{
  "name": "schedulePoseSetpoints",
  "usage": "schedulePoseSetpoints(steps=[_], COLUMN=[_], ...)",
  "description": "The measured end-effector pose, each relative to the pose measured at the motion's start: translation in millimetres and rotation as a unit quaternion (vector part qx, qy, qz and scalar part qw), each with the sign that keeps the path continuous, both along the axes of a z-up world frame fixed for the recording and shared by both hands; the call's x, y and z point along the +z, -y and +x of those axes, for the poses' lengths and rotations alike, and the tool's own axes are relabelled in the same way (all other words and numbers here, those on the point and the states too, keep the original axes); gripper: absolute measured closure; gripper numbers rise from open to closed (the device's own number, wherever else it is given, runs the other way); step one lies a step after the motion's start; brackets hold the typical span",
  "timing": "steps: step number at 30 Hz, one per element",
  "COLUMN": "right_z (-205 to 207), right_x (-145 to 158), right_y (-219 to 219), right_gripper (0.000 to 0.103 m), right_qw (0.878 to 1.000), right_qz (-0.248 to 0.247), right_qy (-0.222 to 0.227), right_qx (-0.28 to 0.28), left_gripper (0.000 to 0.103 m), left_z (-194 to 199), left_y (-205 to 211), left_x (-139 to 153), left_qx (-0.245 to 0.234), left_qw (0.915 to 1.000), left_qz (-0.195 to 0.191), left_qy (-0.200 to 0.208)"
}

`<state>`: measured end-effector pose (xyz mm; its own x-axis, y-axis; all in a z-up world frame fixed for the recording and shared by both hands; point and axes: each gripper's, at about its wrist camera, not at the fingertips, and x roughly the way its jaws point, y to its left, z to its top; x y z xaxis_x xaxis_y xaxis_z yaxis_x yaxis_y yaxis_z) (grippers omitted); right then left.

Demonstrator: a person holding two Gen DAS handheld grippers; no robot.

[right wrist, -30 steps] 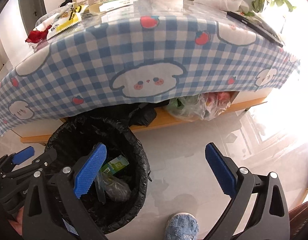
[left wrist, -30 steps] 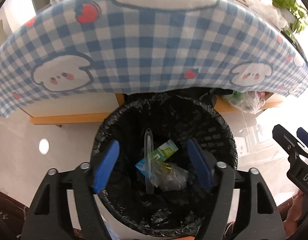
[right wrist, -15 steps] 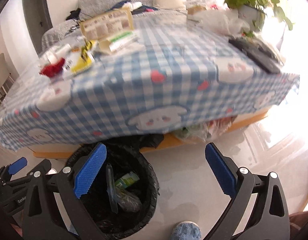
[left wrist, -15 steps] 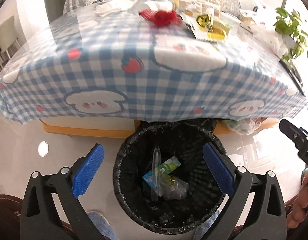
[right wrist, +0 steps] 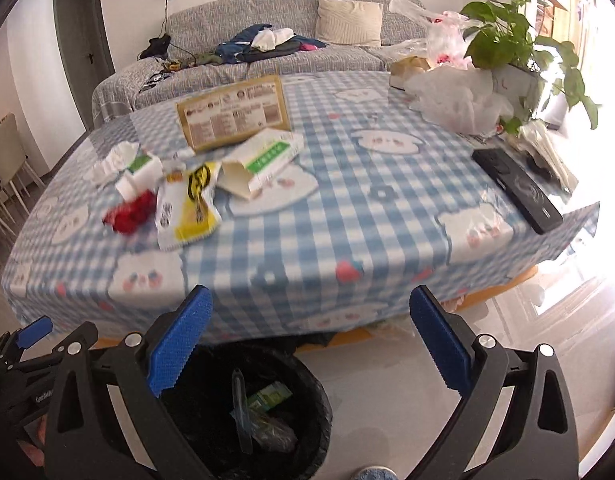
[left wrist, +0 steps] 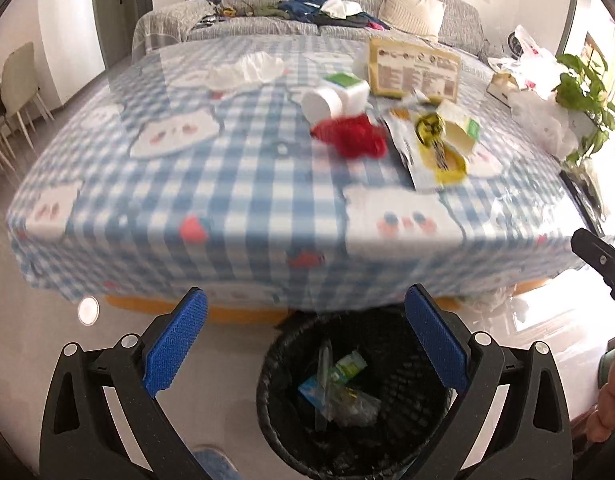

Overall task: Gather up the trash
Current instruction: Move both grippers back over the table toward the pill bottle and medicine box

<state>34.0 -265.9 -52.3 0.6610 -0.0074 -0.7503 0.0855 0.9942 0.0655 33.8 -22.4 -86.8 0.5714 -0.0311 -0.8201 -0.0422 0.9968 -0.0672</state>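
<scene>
A black-lined trash bin (left wrist: pixel 411 408) stands on the floor at the table's near edge, holding a small green carton and clear wrappers; it also shows in the right wrist view (right wrist: pixel 307 412). On the blue checked tablecloth (left wrist: pixel 247 184) lie a red crumpled wrapper (left wrist: pixel 353 138), a yellow and white packet (left wrist: pixel 435 152), a white cup (left wrist: pixel 321 104), an open green and white box (right wrist: pixel 263 158), a tan carton (right wrist: pixel 233 114) and white tissue (left wrist: pixel 247 70). My left gripper (left wrist: pixel 305 344) is open and empty above the bin. My right gripper (right wrist: pixel 311 344) is open and empty, right of the bin.
A black remote (right wrist: pixel 515 188) lies near the table's right edge. A potted plant (right wrist: pixel 515 52) and white plastic bags (right wrist: pixel 459 100) stand at the far right. A grey sofa (right wrist: pixel 267 28) with clothes lies behind. Pale chairs (left wrist: pixel 19 84) stand at the left.
Both grippers have risen from bin level, so the tabletop and its trash are now in view. The left gripper's jaws opened wider after the first frame. Nothing was picked up.
</scene>
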Motion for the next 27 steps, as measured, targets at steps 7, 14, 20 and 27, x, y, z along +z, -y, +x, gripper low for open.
schedulePoseSetpoints(steps=[7,14,20,27], right_z=[35,75,114,157], right_x=[9,10,8,-2], right_y=[-1,-3,-4,-5], right_gripper=[0.008,0.008,0.008,0.008], right_qw=[1.000,1.000,1.000,0.999], right_qz=[0.000,-0.009,-0.002,0.015], right_qy=[-0.007,-0.013,-0.022,-0.042], right_qx=[-0.004,0.001,-0.004,-0.008], left_gripper=[0.006,0.006,0.006,0.007], left_z=[40,81,122,163], left_y=[-17,-21,-15,-6], left_x=[15,18,17,16], left_qx=[0.015,0.010,-0.001,-0.017], left_qw=[0.9998,0.9999,1.0000,0.9997], left_qz=[-0.011,-0.007,0.000,0.015], left_qy=[0.007,0.006,0.004,0.006])
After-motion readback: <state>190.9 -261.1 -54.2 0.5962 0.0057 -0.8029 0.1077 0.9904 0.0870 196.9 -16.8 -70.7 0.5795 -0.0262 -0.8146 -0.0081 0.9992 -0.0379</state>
